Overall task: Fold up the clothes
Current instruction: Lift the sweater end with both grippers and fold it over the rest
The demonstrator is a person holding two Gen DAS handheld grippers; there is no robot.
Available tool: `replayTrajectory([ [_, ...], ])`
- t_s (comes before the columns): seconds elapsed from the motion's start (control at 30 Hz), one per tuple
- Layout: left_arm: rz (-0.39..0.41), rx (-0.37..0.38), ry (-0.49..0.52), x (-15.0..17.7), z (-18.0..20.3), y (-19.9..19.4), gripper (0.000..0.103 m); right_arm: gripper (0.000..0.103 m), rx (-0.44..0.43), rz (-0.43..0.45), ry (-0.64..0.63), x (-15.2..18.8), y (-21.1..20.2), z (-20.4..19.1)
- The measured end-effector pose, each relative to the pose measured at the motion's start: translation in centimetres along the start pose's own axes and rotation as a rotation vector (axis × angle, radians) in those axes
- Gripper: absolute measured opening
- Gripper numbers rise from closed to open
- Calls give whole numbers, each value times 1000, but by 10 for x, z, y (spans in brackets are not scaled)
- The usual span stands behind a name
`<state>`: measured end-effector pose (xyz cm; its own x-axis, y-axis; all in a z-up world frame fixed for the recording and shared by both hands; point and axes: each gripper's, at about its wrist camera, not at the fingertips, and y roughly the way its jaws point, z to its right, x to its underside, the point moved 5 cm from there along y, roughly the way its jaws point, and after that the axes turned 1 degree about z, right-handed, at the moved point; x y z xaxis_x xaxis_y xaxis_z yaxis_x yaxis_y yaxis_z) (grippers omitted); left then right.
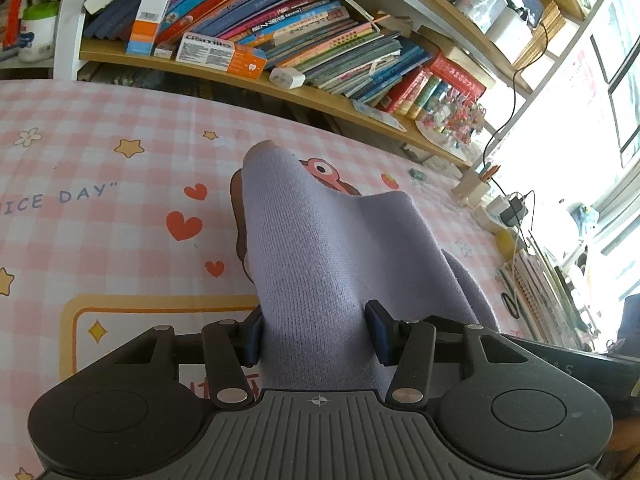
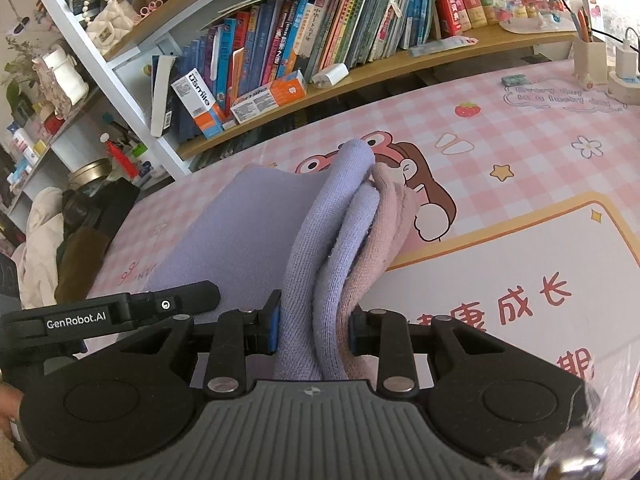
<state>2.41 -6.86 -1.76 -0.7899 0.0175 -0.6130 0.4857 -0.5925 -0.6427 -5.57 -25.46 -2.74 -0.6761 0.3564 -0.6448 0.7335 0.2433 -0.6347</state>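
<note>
Evidently, the lavender knit garment [image 1: 320, 248] is a soft, limp thing: it drapes over both tools and sags between them, and no shape is kept by it unaided. It is judged light, and its ribbed weave should give the pads good purchase, so slipping is a small risk; stretching of the knit under a hard pull is the greater one. The left tool [image 1: 316, 336] is clenched on a thick bunch of the cloth, which spills forward over its fingers. The right tool [image 2: 312, 330] is likewise clamped on several gathered layers, lavender outside and a pinkish layer [image 2: 394, 208] beside them. The garment is held raised above the pink checked bench [image 1: 100, 152], out in its middle, in front of the back edge where the bookshelf [image 2: 360, 68] stands; a flat part [image 2: 240, 220] is spread toward the bench's left side in the right wrist view. Hold is best taken at hems or folded edges, where layers are doubled.
</note>
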Motion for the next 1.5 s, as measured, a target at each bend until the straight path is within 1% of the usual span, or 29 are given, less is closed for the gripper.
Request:
replayTrajectory([
  [0.33, 30, -58, -9, -2, 20, -2, 50, 27, -60, -9, -38, -12, -5, 13],
  [0.7, 26, -106, 10, 6, 48, 7, 50, 27, -96, -21, -18, -13, -13, 43],
  [1.0, 46, -138, 16, 6, 67, 11, 50, 27, -130, -13, -27, -20, -20, 59],
  [1.33, 59, -183, 10, 7, 75, 11, 50, 27, -172, -27, -39, -24, -18, 67],
  [1.5, 67, -191, 13, 3, 72, 8, 50, 27, -187, -18, -40, -27, -15, 64],
])
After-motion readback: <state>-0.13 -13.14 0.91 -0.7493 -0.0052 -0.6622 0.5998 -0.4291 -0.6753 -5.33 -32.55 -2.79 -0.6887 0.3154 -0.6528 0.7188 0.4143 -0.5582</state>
